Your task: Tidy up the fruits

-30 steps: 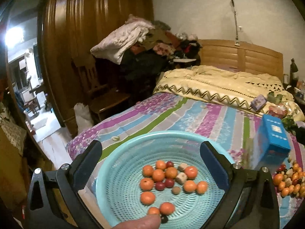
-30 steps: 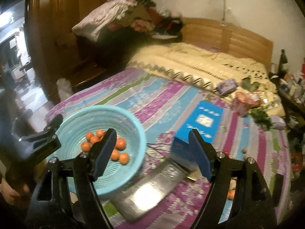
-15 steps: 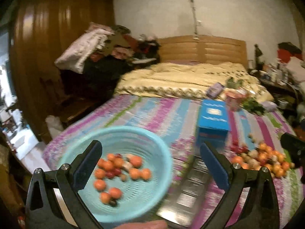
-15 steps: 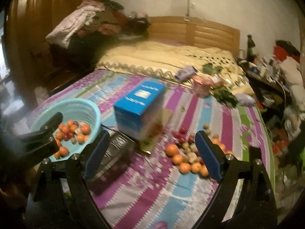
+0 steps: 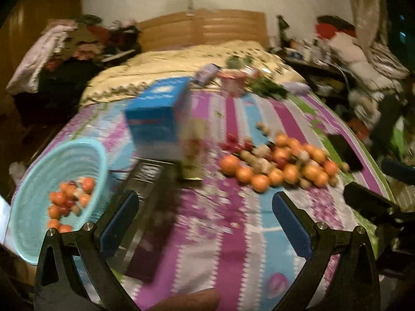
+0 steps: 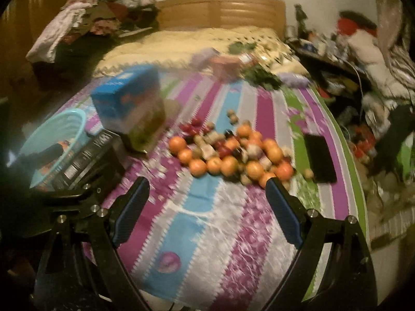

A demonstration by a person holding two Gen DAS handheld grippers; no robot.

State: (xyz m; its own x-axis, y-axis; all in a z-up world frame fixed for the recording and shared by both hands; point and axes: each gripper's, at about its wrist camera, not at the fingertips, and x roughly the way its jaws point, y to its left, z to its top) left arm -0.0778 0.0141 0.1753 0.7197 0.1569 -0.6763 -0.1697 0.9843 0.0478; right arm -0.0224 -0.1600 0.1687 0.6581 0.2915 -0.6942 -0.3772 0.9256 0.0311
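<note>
Striped bedspread (image 6: pixel 228 223): both grippers, left gripper (image 5: pixel 205 204) and right gripper (image 6: pixel 207 189), jaws apart and empty; aim squarely at one orange from the loose fruit pile (image 6: pixel 233 153), then carry to the blue basket (image 5: pixel 33 171).

The bed (image 6: pixel 215 223) is covered in soft, matt, striped cloth, and its headboard (image 6: pixel 223 10) is smooth varnished wood. The turquoise basket (image 5: pixel 64 160) looks like ribbed plastic with a slight sheen; the blue box (image 5: pixel 158 111) looks like glossy card.

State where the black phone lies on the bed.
In the right wrist view the black phone lies flat at right, just beyond the fruit pile.
</note>
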